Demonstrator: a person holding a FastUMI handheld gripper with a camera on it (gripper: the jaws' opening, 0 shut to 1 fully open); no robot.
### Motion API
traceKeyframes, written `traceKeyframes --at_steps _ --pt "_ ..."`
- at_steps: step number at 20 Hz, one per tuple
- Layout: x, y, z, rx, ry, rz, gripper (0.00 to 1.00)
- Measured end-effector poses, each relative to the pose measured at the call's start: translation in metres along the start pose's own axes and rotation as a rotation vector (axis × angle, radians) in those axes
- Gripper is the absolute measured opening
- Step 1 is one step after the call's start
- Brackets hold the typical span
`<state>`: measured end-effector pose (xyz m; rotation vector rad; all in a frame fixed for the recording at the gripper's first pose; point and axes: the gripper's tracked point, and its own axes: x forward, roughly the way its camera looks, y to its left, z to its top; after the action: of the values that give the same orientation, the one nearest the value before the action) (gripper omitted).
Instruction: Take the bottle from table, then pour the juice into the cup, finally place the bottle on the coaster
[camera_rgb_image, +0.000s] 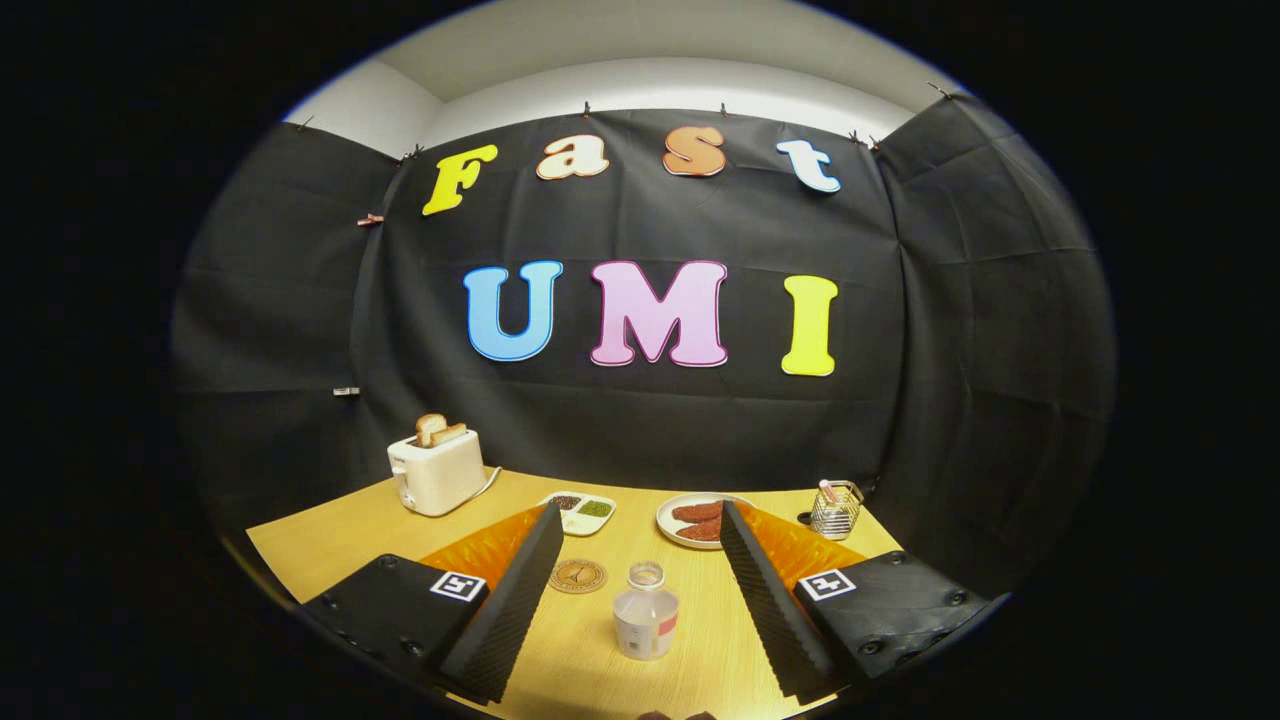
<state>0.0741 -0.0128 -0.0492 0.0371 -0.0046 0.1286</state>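
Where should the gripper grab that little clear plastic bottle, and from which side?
Around its straight body, coming level from the near side. The small clear plastic bottle stands upright and uncapped between the fingers of the open gripper, so keep it upright.

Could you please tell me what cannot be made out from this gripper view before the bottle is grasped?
- Gripper, open: its left finger covers part of the divided dish.
- Plate: partly behind the right finger.
- Bottle: juice level unclear, seen from above.
- Wire holder: contents too small.
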Motion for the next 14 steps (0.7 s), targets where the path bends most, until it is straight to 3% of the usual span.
traceKeyframes --at_steps 14 --pt "0.057 -0.013 -0.091 -0.007 0.073 -0.005 0.97"
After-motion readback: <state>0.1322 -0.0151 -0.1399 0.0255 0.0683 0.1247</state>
